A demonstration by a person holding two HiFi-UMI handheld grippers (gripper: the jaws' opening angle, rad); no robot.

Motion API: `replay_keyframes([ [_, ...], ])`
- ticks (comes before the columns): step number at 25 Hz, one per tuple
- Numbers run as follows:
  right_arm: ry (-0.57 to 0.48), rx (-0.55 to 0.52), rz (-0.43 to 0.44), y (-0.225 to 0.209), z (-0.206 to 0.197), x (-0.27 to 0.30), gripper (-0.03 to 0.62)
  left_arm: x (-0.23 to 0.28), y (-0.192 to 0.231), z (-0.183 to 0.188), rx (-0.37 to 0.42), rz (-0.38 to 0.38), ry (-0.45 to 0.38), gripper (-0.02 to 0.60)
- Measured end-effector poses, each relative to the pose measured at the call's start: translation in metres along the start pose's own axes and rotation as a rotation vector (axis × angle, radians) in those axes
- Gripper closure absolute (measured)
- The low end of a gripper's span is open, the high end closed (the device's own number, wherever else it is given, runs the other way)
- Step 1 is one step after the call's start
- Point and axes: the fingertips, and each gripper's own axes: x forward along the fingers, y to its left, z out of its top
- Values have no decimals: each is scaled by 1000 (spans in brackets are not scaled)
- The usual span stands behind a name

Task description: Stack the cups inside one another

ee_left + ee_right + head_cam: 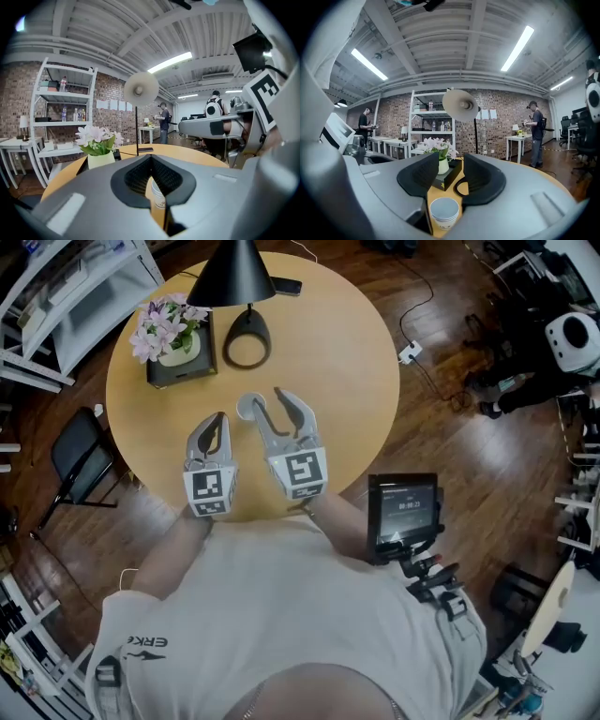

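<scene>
Grippers nearest, both held over the near part of the round table (356, 381): left gripper (219, 418) short of the white paper cup (250, 408) and to its left, apart from it, clenched on nothing, tips pressed together; right gripper (269, 397) just right of the cup, released, jaws partly spread and empty. Cup upright on the wood, mouth up, touched by neither. Seen only in the head view: cup rim peeping out beside one jaw tip of the right gripper, not centred between the two. Seen only in the right gripper view: open mouth and printed side of the cup, low in the gap, below both pads. Seen only in the left gripper view: a sliver of the cup through the slit under the closed tips. Close behind the cup, lamp base (247, 338), a black ring; behind and left, flower pot (178, 345) on a dark box (178, 371); well behind, phone (286, 285) at the far rim. Right of the cup, a broad stretch of tabletop out to the edge. Off the table, black chair (80, 451) left of the cup, mounted screen (405, 507) nearer and right, wooden floor (441, 427) all round.
</scene>
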Motion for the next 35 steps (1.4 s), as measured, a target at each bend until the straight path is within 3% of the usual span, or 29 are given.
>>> replay_keyframes([
  [7, -18, 50, 31, -1, 8, -25, 519, -24, -18, 17, -10, 53, -28, 580],
  [12, -19, 55, 18, 4, 5, -37, 579, -39, -24, 25, 8, 50, -57, 580],
  [20, -21, 37, -31, 20, 22, -65, 580, -71, -31, 52, 10, -1, -150, 581],
  [28, -16, 4, -86, 76, 32, -116, 580, -141, -19, 58, -45, -14, -209, 581],
  [35, 17, -8, -154, 118, 16, -173, 580, -192, -37, 39, -33, -142, -225, 581],
])
